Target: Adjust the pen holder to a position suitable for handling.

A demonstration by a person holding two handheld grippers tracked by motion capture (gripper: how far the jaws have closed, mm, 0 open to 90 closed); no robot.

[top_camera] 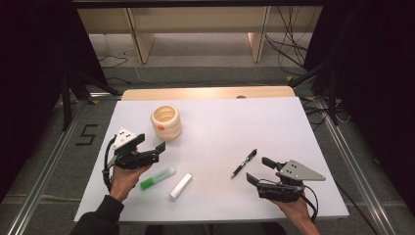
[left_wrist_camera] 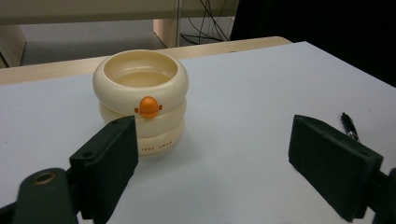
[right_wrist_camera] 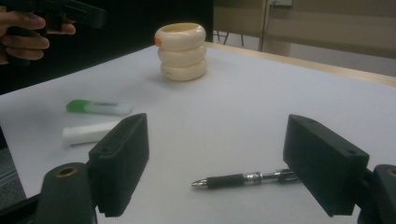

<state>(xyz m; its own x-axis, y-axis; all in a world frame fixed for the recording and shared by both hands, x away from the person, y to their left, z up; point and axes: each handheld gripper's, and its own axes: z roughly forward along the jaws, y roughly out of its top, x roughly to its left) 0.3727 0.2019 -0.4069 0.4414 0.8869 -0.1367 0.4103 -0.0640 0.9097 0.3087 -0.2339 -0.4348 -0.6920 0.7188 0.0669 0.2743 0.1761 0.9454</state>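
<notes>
White sheeting covers the surface (top_camera: 274,122), with a wooden edge along its far side and dark curtains on both flanks. Four things sit on it: a cream ringed holder (top_camera: 166,122) with an orange button on its side at the far left, a green-capped highlighter (top_camera: 157,177) and a white tube (top_camera: 180,186) near the front left, lying just beside each other, and a black pen (top_camera: 244,163) toward the right.

Both claws hang above the surface, released and holding nothing. The left claw (top_camera: 151,149) is just in front of the holder; in the left gripper view its jaws stand wide, with the holder (left_wrist_camera: 141,100) upright beyond the left jaw and the pen's tip (left_wrist_camera: 349,126) far off to the right. The right claw (top_camera: 260,170) is closest to the pen (the likeliest first pick), and in the right gripper view the pen (right_wrist_camera: 247,179) lies flat between the spread jaws, a little ahead of them, its point turned toward the left jaw.

Judging by the layout, the work looks like gathering the writing things into the holder, and none of it is done yet: the holder appears empty and all three items lie loose on the sheet. Lowering onto the pen and closing on its barrel seems the step at hand, with the highlighter (right_wrist_camera: 99,107) and tube (right_wrist_camera: 88,133) left for after.
</notes>
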